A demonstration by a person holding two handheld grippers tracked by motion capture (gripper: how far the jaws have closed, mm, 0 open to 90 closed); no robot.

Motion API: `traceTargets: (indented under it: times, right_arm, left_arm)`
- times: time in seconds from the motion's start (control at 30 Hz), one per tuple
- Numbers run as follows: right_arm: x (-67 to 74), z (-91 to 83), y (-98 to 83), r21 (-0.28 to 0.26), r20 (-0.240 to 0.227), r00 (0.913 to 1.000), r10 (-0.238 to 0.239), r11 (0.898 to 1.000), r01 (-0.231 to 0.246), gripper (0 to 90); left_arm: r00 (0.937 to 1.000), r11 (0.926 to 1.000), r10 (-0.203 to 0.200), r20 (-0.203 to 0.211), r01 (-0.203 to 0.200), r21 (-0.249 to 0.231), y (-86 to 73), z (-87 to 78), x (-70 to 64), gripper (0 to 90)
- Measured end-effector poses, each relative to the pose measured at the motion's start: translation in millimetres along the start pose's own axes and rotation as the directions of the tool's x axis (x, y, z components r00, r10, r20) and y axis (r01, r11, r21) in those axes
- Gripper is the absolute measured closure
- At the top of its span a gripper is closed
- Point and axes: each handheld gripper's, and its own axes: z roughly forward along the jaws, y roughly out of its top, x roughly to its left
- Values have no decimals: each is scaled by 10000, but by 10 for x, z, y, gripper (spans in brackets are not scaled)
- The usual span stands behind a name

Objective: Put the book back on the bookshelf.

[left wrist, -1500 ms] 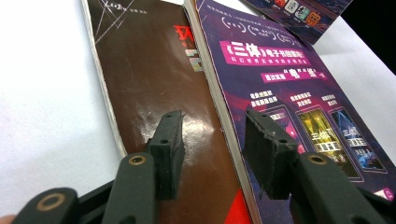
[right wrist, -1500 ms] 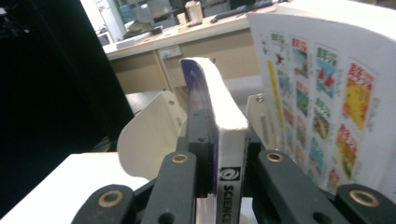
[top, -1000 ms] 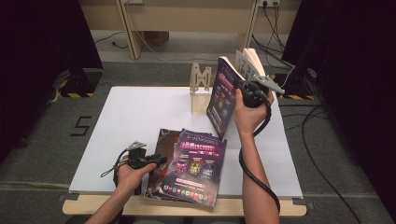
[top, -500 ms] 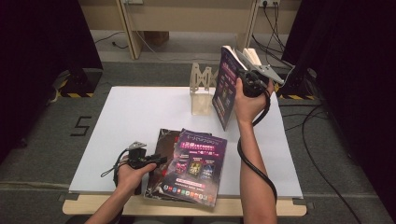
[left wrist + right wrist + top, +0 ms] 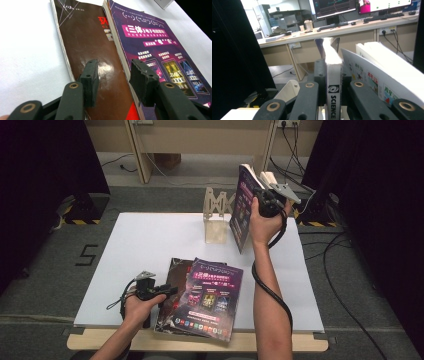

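Observation:
My right gripper (image 5: pixel 270 202) is raised over the table's far right and shut on the spine of a purple-covered magazine (image 5: pixel 242 212), which stands almost upright beside the wooden rack (image 5: pixel 215 215). In the right gripper view the jaws (image 5: pixel 332 72) clamp the spine marked SCIENCE (image 5: pixel 333 95). Near the front edge my left gripper (image 5: pixel 167 292) lies low over a small pile: a brown magazine (image 5: pixel 175 275) partly under a purple one (image 5: pixel 212 295). Its jaws (image 5: pixel 116 80) stand open above the brown cover (image 5: pixel 85 37), with the purple magazine's edge (image 5: pixel 160 50) by the right pad.
White-covered magazines (image 5: pixel 382 72) lean close to the right of the held one. The white tabletop (image 5: pixel 145 245) has bare room at the left and middle. Cables (image 5: pixel 345 285) trail over the grey floor at the right; desk legs stand beyond the table.
My right gripper has carried the purple magazine up and a little farther away, and the magazine now stands more upright by the rack. The left gripper has stayed put.

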Motion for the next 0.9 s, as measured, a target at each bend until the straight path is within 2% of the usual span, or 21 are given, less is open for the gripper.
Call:
traceTargets:
  times: [0.7, 0.9]
  right_arm:
    - [-50, 121, -4, -179, 317, 9992, 236, 9996, -230, 830]
    - [-51, 166, -28, -174, 424, 9990, 111, 9998, -104, 830]
  left_arm:
    - [10000, 10000, -5, -56, 5, -51, 4, -18, 23, 573]
    - [10000, 10000, 1, -47, -1, -24, 4, -16, 26, 574]
